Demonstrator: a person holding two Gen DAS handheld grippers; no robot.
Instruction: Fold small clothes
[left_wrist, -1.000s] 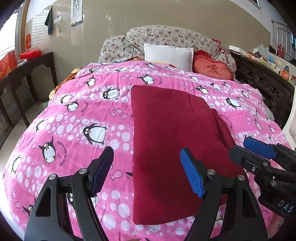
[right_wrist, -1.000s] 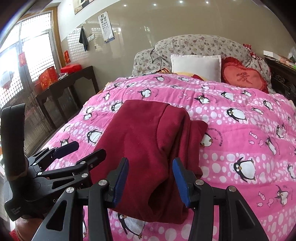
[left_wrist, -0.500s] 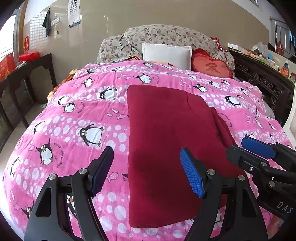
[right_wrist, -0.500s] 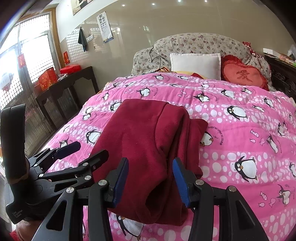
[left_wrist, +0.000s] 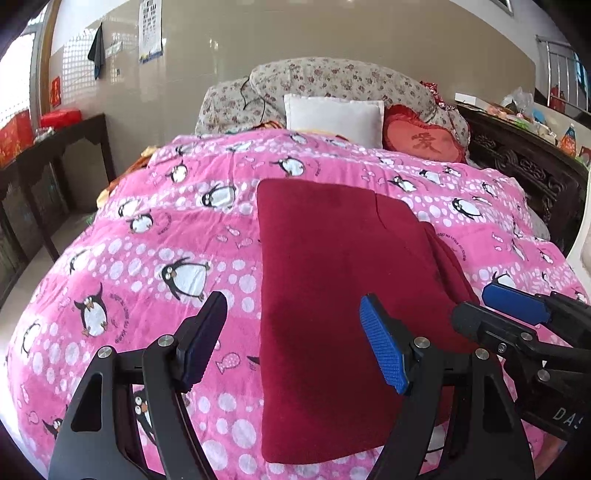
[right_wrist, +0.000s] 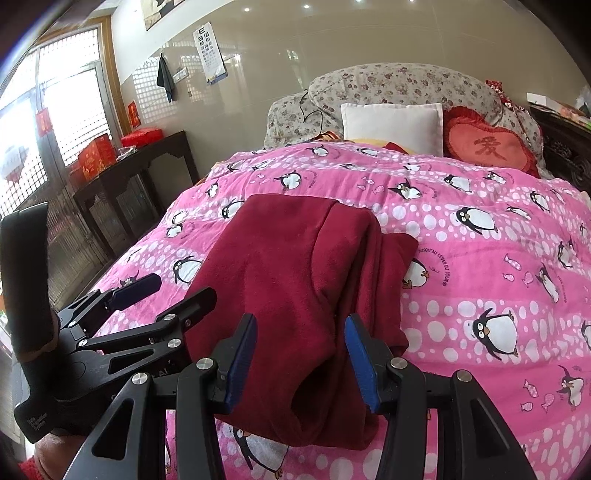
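A dark red fleece garment (left_wrist: 332, 288) lies folded lengthwise on the pink penguin blanket (left_wrist: 147, 266). It also shows in the right wrist view (right_wrist: 295, 295), with its thick folded layers on the right side. My left gripper (left_wrist: 295, 343) is open and empty, hovering above the garment's near left edge. My right gripper (right_wrist: 301, 362) is open and empty above the garment's near right part. The right gripper shows in the left wrist view (left_wrist: 495, 310), and the left gripper shows in the right wrist view (right_wrist: 166, 291).
A white pillow (left_wrist: 332, 118), a red heart cushion (left_wrist: 424, 142) and a floral pillow (left_wrist: 332, 81) lie at the bed's head. A dark wooden side table (right_wrist: 140, 177) stands to the left of the bed. A carved wooden bed frame (left_wrist: 535, 173) runs along the right.
Both grippers have drawn back slightly from the garment and stay open. The garment has not moved.
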